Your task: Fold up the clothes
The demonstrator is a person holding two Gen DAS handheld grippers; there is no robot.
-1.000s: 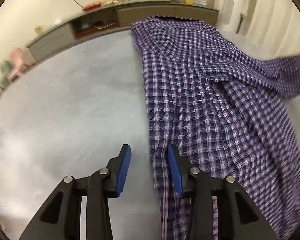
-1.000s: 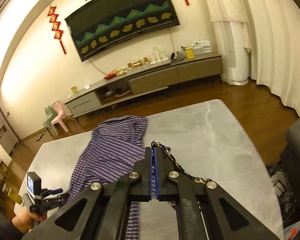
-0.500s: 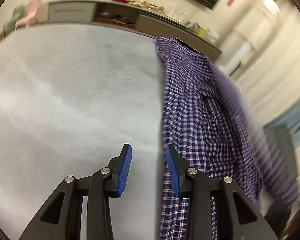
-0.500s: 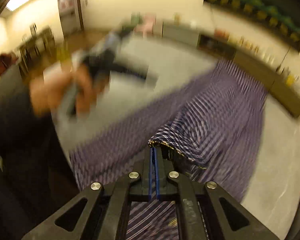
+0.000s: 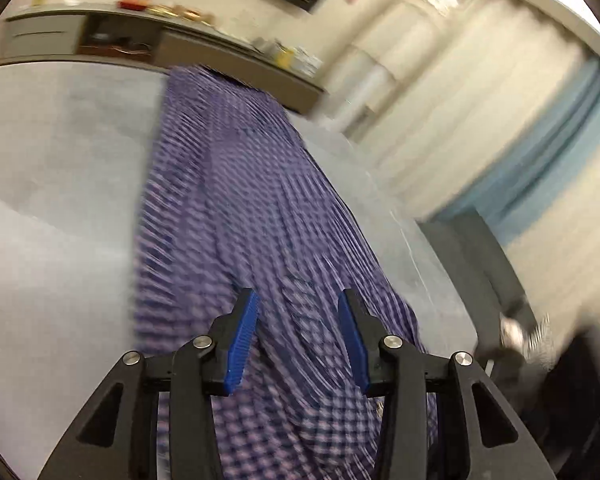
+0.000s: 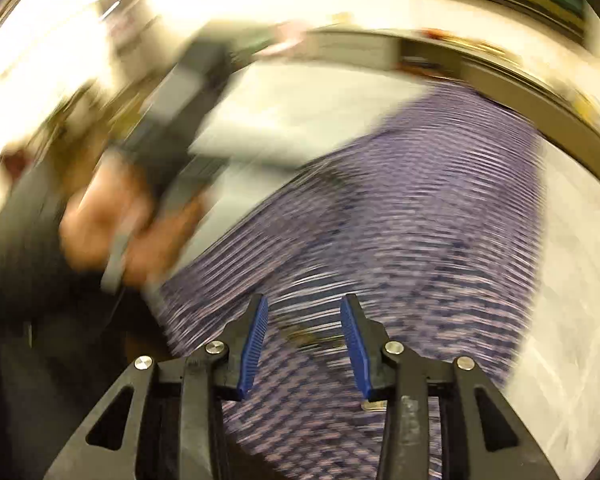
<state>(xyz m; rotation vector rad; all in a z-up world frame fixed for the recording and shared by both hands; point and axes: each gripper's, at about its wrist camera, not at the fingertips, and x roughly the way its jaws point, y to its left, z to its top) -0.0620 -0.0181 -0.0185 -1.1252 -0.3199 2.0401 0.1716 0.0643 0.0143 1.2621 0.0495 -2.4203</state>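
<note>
A purple checked shirt (image 5: 252,216) of soft, rumpled cloth lay stretched lengthwise across the smooth grey stone-look worktop (image 5: 60,184). Over the shirt's near end, the left claw (image 5: 298,334) hung with its ribbed blue pads apart, gripping nothing. The right claw (image 6: 304,336) was likewise spread over the shirt, empty.
</note>
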